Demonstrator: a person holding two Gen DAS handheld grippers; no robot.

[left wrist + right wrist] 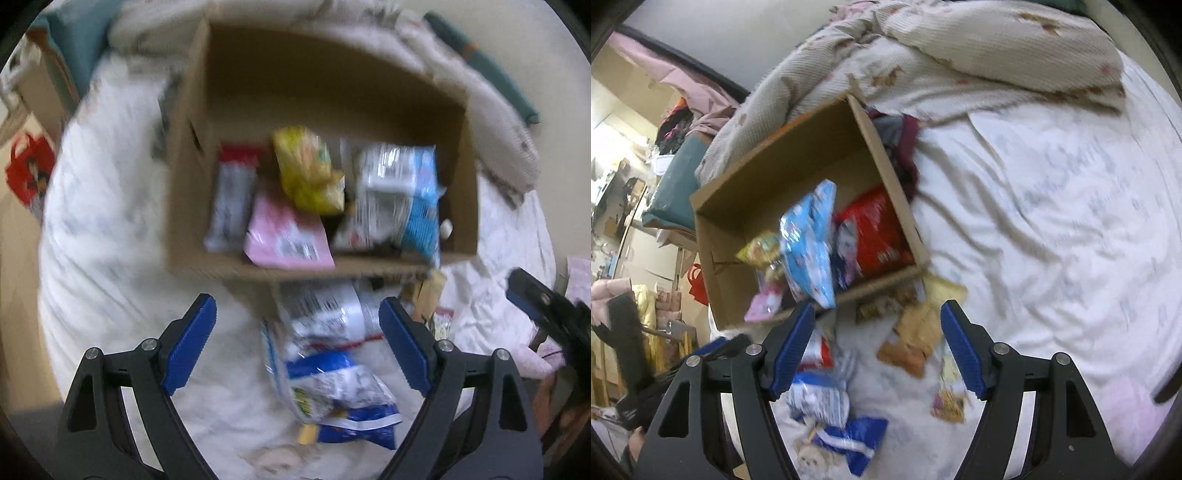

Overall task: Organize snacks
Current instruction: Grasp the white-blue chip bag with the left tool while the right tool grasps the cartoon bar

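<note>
An open cardboard box [192,206] [716,258] stands on a white bed and holds several snack packets: a yellow one [308,170], a pink one [284,232], a light-blue one [402,192] [812,240] and a red one [875,229]. My left gripper [297,347] hangs open above a blue-and-white snack bag [332,373] [831,402] lying on the sheet in front of the box. My right gripper [877,349] is open too, over an orange-brown packet [916,343] near the box's front corner. Neither holds anything. The views are blurred.
A crumpled cream blanket [979,48] lies behind the box and dark clothes [905,147] beside it. More small packets [949,402] lie on the white sheet [1052,221]. A red bag [27,170] and cluttered furniture [635,206] stand off the bed's left side.
</note>
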